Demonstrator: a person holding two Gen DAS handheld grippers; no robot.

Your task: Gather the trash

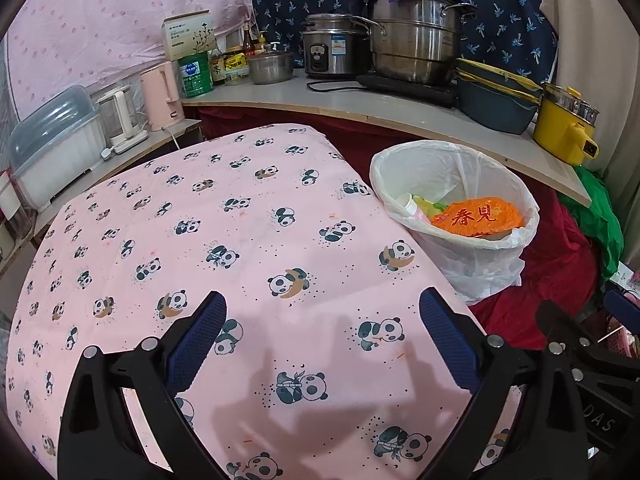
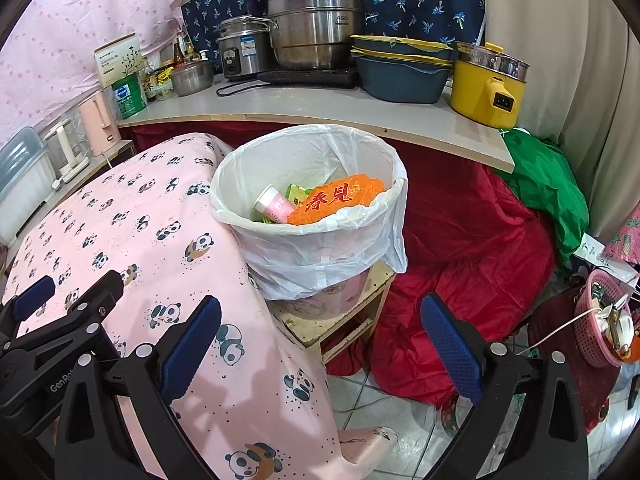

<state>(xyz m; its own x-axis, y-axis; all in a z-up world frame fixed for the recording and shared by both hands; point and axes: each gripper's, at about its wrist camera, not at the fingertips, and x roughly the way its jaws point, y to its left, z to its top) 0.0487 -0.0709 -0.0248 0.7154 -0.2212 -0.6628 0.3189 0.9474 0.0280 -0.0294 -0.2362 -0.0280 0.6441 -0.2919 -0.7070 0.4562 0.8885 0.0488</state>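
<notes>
A bin lined with a white plastic bag (image 1: 486,258) (image 2: 320,248) stands on a small wooden stool (image 2: 340,316) to the right of a table under a pink panda cloth (image 1: 240,248) (image 2: 120,240). Inside lie an orange bag with red characters (image 1: 478,216) (image 2: 338,198), a pink-and-white cup (image 2: 274,204) and green packaging (image 2: 298,191). My left gripper (image 1: 320,308) is open and empty over the cloth. My right gripper (image 2: 320,316) is open and empty, in front of the bin at the table's edge. Each gripper shows at the edge of the other's view.
A shelf (image 1: 360,104) behind holds steel pots (image 1: 416,40), a rice cooker (image 1: 332,48), a yellow pot (image 2: 488,88), blue basins (image 2: 404,76) and bottles. Kettles (image 1: 160,96) stand at the left. Red cloth (image 2: 460,248), green cloth (image 2: 548,184) and a pink basket (image 2: 600,320) lie at the right.
</notes>
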